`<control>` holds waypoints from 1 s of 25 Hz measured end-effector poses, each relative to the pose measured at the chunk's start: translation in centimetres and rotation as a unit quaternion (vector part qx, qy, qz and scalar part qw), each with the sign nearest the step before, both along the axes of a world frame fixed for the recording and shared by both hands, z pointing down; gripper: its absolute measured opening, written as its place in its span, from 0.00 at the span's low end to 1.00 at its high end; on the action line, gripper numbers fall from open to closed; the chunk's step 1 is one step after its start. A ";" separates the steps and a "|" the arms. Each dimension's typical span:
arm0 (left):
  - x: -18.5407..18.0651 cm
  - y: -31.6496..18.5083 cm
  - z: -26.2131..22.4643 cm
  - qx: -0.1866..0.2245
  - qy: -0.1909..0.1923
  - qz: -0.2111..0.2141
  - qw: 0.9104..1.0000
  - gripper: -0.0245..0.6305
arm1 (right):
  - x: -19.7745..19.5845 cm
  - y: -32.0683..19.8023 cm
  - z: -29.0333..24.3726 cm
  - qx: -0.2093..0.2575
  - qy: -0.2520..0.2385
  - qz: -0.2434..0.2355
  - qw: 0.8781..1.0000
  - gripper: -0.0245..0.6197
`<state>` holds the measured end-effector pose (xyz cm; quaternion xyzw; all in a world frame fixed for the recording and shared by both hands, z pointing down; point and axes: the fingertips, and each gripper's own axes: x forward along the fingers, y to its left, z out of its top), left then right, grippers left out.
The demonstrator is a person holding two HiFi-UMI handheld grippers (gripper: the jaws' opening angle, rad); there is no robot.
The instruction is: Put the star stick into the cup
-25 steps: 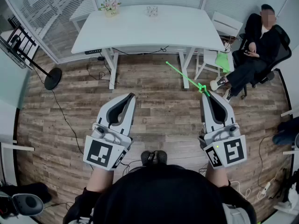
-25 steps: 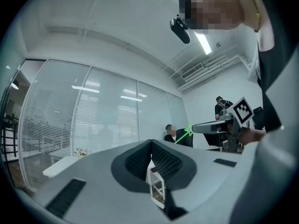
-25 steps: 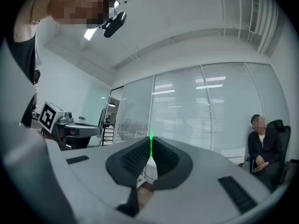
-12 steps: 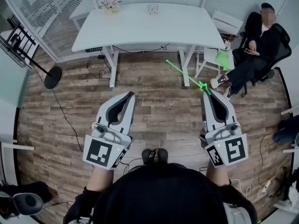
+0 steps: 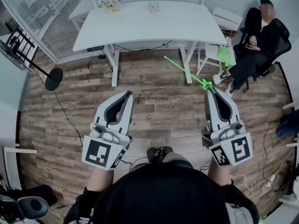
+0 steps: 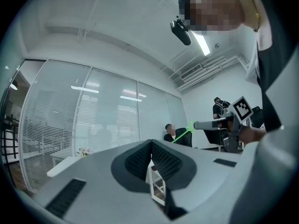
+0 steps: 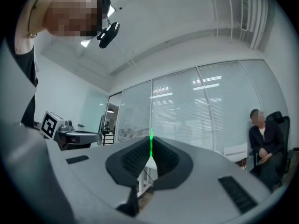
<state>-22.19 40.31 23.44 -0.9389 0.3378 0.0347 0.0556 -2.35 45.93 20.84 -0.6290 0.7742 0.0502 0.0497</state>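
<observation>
My right gripper is shut on the star end of a thin green star stick, which slants up and to the left over the wooden floor. In the right gripper view the stick rises from between the closed jaws of this gripper. My left gripper is shut with nothing in it, level with the right one and well to its left. A small clear cup stands at the far side of the white table, far ahead of both grippers. The left gripper view shows the stick beside the right gripper.
A pot of flowers sits on the table's far left. A seated person and a white chair are at the right. A stand with a round base and floor cables lie to the left.
The right gripper and the star stick have shifted slightly to the right and away. The left gripper has barely moved. Both stay shut.
</observation>
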 end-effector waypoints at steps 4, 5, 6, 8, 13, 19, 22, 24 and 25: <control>-0.6 -0.4 0.5 -0.002 -0.004 0.011 1.000 0.06 | -0.4 0.3 0.5 0.000 0.010 0.029 1.000 0.07; -0.6 -0.5 0.7 -0.003 -0.005 0.014 1.000 0.06 | -0.5 0.3 0.7 -0.001 0.008 0.031 0.999 0.07; -0.6 -0.6 0.9 -0.004 -0.004 0.016 1.000 0.06 | -0.5 0.3 0.8 -0.003 0.006 0.032 0.999 0.07; -0.5 -0.7 1.1 -0.006 -0.003 0.021 1.000 0.06 | -0.5 0.3 0.9 -0.005 0.005 0.036 0.999 0.07; 0.3 -1.5 1.0 0.000 -0.004 0.024 1.000 0.06 | 0.2 -0.4 0.7 0.002 0.002 0.038 0.999 0.07; 1.2 -4.3 1.0 0.001 -0.005 0.016 1.000 0.06 | 1.4 -3.6 0.9 0.004 -0.005 0.032 0.999 0.07; 2.2 -6.2 1.1 0.003 -0.003 0.014 1.000 0.06 | 2.5 -5.6 0.7 0.007 -0.004 0.029 1.000 0.07; 2.9 -7.6 1.1 0.002 -0.003 0.012 1.000 0.06 | 3.3 -7.1 0.7 0.009 -0.005 0.028 1.000 0.07; 3.2 -8.3 1.1 0.003 -0.002 0.011 1.000 0.06 | 3.6 -7.8 0.8 0.009 -0.005 0.027 1.000 0.07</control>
